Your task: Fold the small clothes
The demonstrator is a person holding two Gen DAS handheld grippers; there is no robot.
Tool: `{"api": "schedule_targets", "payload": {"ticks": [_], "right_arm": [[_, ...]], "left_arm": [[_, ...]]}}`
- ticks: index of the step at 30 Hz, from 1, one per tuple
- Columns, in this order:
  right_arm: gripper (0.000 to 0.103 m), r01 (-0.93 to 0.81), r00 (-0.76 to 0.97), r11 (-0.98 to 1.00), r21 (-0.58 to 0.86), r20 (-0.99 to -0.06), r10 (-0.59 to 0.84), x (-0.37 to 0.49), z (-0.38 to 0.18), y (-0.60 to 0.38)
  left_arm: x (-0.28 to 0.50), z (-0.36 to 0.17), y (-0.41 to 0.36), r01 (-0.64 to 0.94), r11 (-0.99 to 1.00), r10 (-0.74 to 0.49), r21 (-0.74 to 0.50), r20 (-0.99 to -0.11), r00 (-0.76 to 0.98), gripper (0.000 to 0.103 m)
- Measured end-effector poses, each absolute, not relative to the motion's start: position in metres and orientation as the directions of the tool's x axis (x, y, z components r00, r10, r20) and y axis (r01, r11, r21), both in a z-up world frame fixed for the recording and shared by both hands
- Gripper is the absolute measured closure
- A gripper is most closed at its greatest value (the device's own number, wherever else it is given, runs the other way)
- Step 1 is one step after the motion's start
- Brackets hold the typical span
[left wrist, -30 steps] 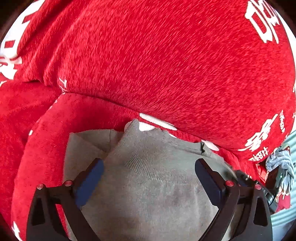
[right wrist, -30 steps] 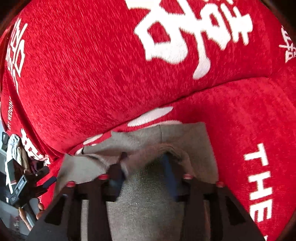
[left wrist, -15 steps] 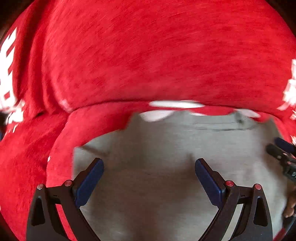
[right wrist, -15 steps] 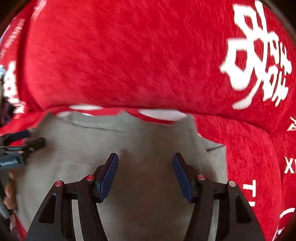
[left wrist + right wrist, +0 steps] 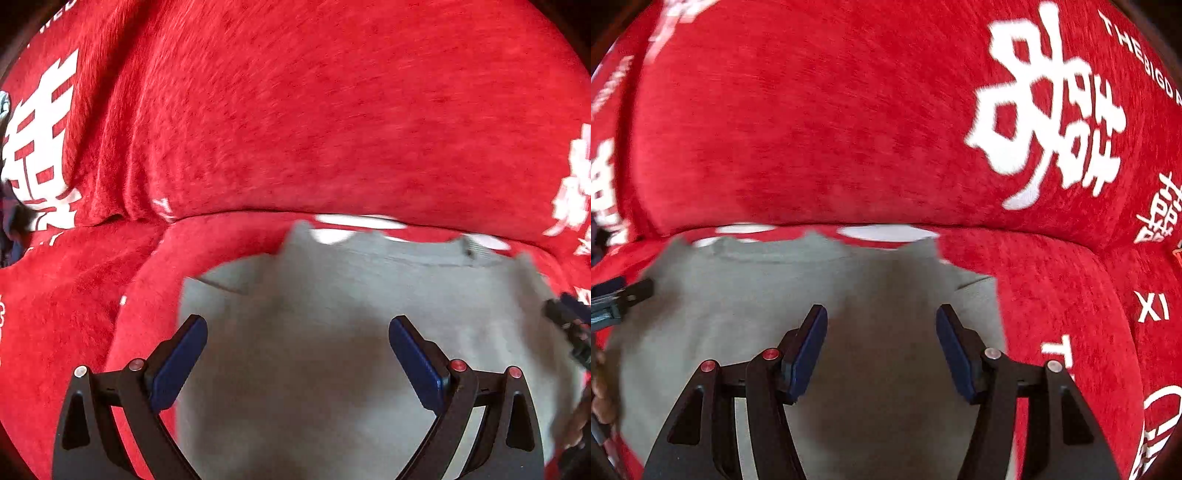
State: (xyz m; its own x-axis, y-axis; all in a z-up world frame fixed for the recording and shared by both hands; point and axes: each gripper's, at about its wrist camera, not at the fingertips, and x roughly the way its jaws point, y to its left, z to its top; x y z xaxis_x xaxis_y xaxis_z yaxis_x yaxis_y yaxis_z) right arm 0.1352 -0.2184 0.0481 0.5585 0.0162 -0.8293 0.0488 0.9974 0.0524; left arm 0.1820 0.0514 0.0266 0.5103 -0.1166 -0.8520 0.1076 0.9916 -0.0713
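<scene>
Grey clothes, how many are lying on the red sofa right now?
1. A single grey garment lies spread on the red sofa seat against the backrest, under the open left gripper and open right gripper. Others may lie outside both views.

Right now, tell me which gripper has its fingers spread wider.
The left gripper: its blue pads stand farther apart over the grey garment than the right gripper's.

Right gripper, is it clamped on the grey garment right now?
No, the right gripper has its jaws spread apart above the grey garment, pinching no cloth.
</scene>
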Motion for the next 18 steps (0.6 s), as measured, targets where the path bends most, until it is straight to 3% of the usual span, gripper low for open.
{"api": "schedule_targets", "payload": {"ticks": [7,18], "right_arm": [[0.038,-0.053,0.525,0.998,0.045,-0.849,0.067,0.102,0.038,-0.178],[0.038,0.050,0.517,0.997,0.052,-0.856,0.018,0.084,0.033,-0.227]], "left_arm": [[0.130,0.027,0.018,0.195,0.980,-0.130,-0.029,-0.841,0.526,0.004],[0.116,0.017,0.038,0.147,0.989,-0.059,0.017,-0.864,0.500,0.004]]}}
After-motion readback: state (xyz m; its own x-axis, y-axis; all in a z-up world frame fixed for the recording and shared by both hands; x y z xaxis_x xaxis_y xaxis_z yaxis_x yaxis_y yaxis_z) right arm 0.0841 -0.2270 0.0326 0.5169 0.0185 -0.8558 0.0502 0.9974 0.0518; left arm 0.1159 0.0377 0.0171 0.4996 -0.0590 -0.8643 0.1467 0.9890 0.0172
